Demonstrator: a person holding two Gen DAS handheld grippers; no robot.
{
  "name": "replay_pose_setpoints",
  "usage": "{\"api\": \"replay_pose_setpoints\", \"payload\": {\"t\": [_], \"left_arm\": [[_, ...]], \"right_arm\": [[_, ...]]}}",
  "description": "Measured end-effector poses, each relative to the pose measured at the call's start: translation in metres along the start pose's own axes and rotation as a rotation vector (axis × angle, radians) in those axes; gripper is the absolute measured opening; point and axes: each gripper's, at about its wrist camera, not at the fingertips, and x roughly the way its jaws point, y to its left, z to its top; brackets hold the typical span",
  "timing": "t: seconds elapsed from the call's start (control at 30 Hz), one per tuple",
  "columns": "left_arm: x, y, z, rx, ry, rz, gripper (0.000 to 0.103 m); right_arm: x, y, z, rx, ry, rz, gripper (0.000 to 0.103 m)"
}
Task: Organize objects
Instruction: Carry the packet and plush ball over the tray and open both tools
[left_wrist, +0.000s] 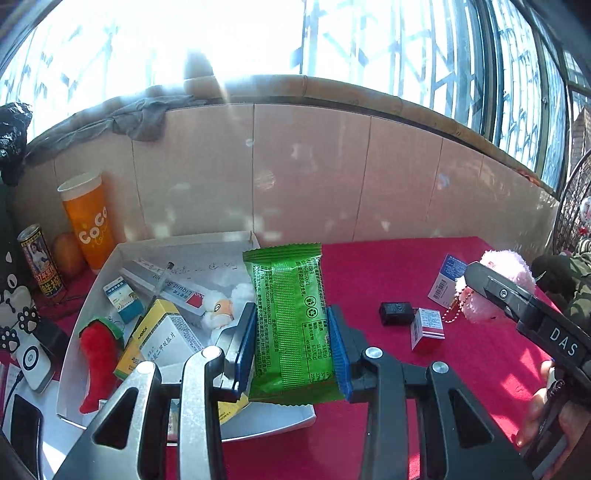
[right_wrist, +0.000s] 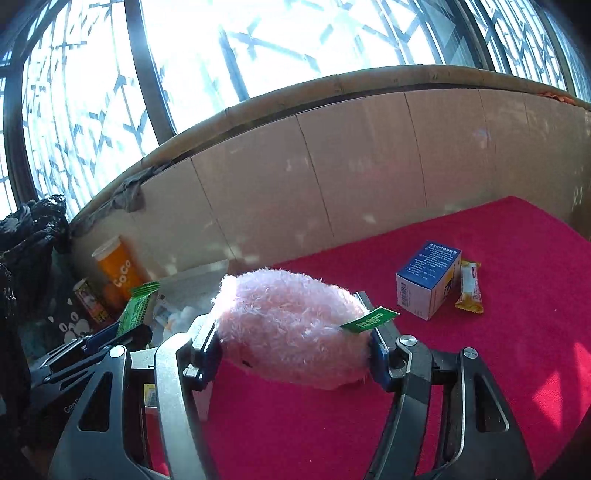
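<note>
I see a big red table (right_wrist: 480, 369) with a tan wall behind it and bright windows above. On the table's left side sits a white tray (left_wrist: 96, 291) — it has small boxes, a red stuffed toy (left_wrist: 98, 354) and a little white toy (left_wrist: 218, 308) lying in it. Behind the tray, an orange cup (left_wrist: 90, 221) stands by the wall, with a tall can (left_wrist: 38, 264) just beside it.

My left gripper (left_wrist: 291, 343) is closed on a green snack pack (left_wrist: 291, 325). The blue pads (left_wrist: 338, 350) press its two long sides, and the pack stands up tall, over the tray's right edge.

My right gripper (right_wrist: 295, 347) is closed on a fluffy pink toy (right_wrist: 291, 325), squeezed from both sides and lifted above the red table. A small green tag (right_wrist: 369, 318) sticks out of the toy on its right. In the left camera, a bead chain (left_wrist: 456, 306) hangs down from that toy.

Past the pink toy, a blue and white box (right_wrist: 428, 282) stands on the table, and a yellow snack bar (right_wrist: 470, 286) lies just beside it. Nearer the tray lie a red and white box (left_wrist: 428, 328) and a small black plug (left_wrist: 397, 313), close to each other.
</note>
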Motion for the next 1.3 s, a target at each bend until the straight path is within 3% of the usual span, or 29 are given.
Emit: {"api": "replay_pose_setpoints", "payload": {"t": [0.83, 1.17, 1.3], "left_arm": [[-0.023, 0.093, -0.003, -0.134, -0.062, 0.139, 0.037], [-0.021, 0.156, -0.003, -0.208, -0.067, 0.250, 0.037], [-0.013, 0.164, 0.004, -0.197, -0.063, 0.254, 0.037]], "right_arm": [[0.028, 0.102, 0.002, -0.202, 0.071, 0.083, 0.064], [0.071, 0.132, 0.002, -0.193, 0.192, 0.167, 0.064], [0.093, 0.145, 0.000, -0.200, 0.232, 0.187, 0.064]]}}
